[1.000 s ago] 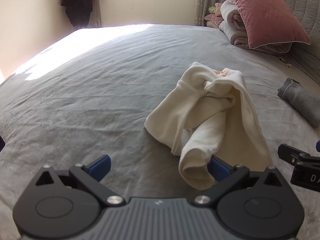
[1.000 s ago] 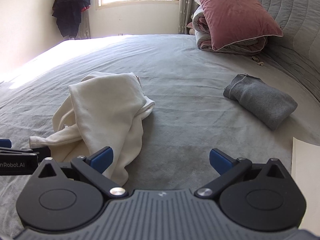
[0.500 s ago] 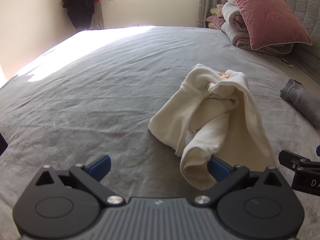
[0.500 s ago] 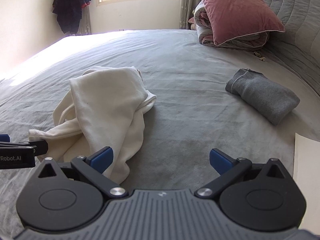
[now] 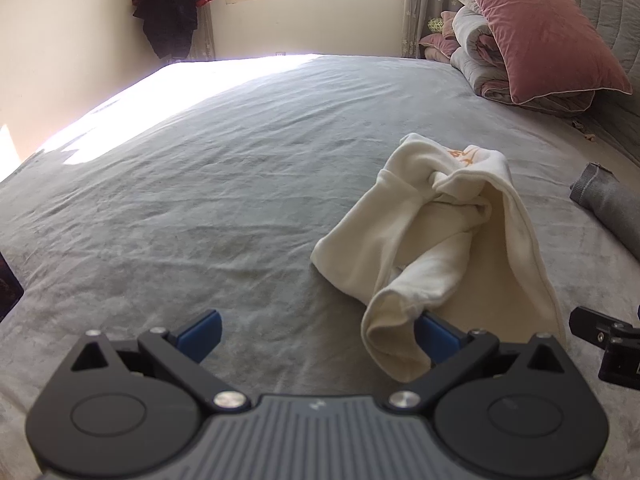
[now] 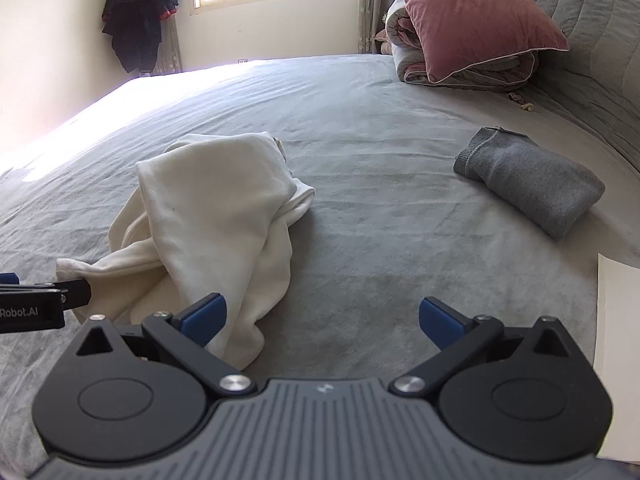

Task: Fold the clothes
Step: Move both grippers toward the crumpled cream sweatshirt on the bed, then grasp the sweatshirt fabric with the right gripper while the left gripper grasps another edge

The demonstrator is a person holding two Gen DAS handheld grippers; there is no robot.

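Observation:
A crumpled cream garment (image 5: 444, 236) with an orange print lies on the grey bed. Its sleeve end droops right in front of my left gripper's right fingertip. My left gripper (image 5: 316, 332) is open, low over the bed, with nothing between its fingers. In the right wrist view the same cream garment (image 6: 216, 216) lies ahead and to the left. Its lower edge reaches my right gripper's left fingertip. My right gripper (image 6: 322, 316) is open and holds nothing. A folded grey garment (image 6: 528, 178) lies on the bed to the right.
The grey bedspread (image 5: 200, 184) stretches wide to the left. A pink pillow (image 6: 472, 12) rests on folded quilts by the grey headboard (image 6: 592, 32). Dark clothes (image 5: 172, 4) hang on the far wall beside the window. A pale sheet (image 6: 618, 320) lies at the right edge.
Both grippers have tilted slightly downward and drawn a little nearer to the cream garment, which sits lower in both views. Both grippers stay open; the clothes have not moved.

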